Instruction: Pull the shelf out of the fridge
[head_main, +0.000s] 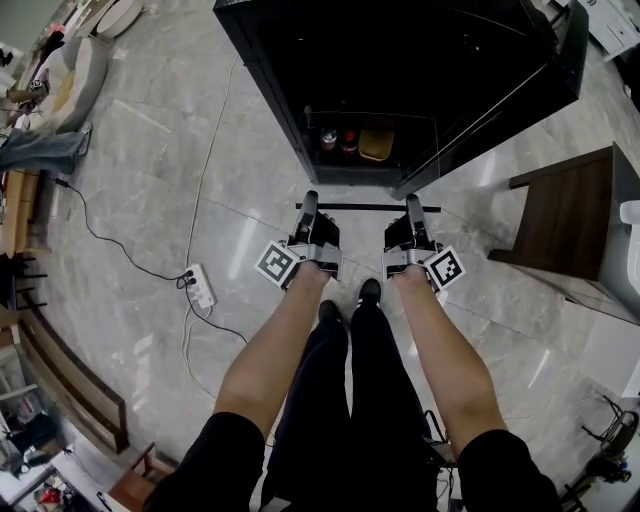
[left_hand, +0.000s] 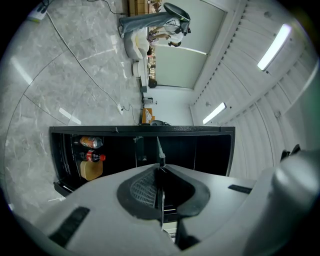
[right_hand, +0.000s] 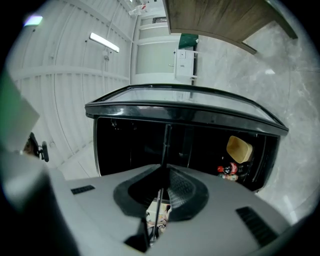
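Observation:
The black fridge stands open ahead of me on the floor. Its glass shelf, with a thin black front rim, is held level in front of the fridge's mouth. My left gripper is shut on the left end of that rim and my right gripper on the right end. In the left gripper view the shelf shows edge-on as a thin line running out from the closed left gripper. The right gripper view shows the same shelf and closed right gripper.
Two bottles and a tan container sit low inside the fridge. Its door swings out to the right. A brown wooden cabinet stands at right. A white power strip with cables lies on the marble floor at left.

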